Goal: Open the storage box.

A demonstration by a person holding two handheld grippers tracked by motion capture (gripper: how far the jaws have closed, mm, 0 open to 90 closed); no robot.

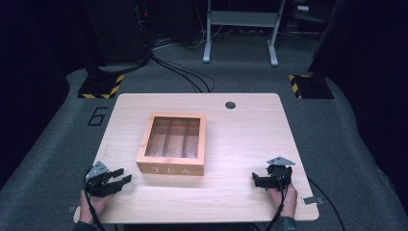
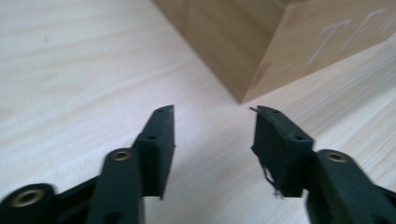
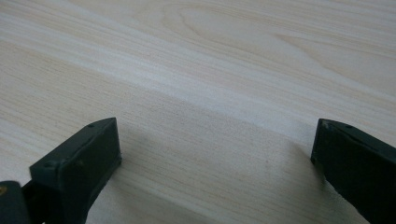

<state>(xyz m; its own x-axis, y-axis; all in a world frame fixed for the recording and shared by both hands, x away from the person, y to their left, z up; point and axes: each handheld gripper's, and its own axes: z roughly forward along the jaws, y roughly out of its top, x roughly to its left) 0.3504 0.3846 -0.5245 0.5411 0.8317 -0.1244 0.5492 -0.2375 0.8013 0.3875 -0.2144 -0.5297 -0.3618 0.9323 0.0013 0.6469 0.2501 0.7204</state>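
While both grippers rest low over the near edge of the light wooden table, the wooden tea box sits untouched at the table's middle, its lid down and its front face lettered "TEA" turned toward the person. Through the clear pane in the lid, 3 compartments can be made out, though whether anything lies in them cannot be told. The left gripper hovers just beside the box's near left corner, jaws parted to a middling gap with nothing between them; in the left gripper view that corner of the box stands a little beyond the black fingertips, apart from them and roughly in line with the gap. The right gripper lies well apart from the box toward the table's near right corner, pointing inward, and its own view shows the jaws spread wide over bare wood grain, holding nothing. Judged from how things lie, the work on the box has not really begun: no pad presses on the box, the lid is not raised, and the box has not been shifted off its central spot as far as can be seen. What appears to be left is nearly everything, starting with the left gripper closing the last stretch to the box's corner or lid edge, while the right gripper has yet to approach at all.
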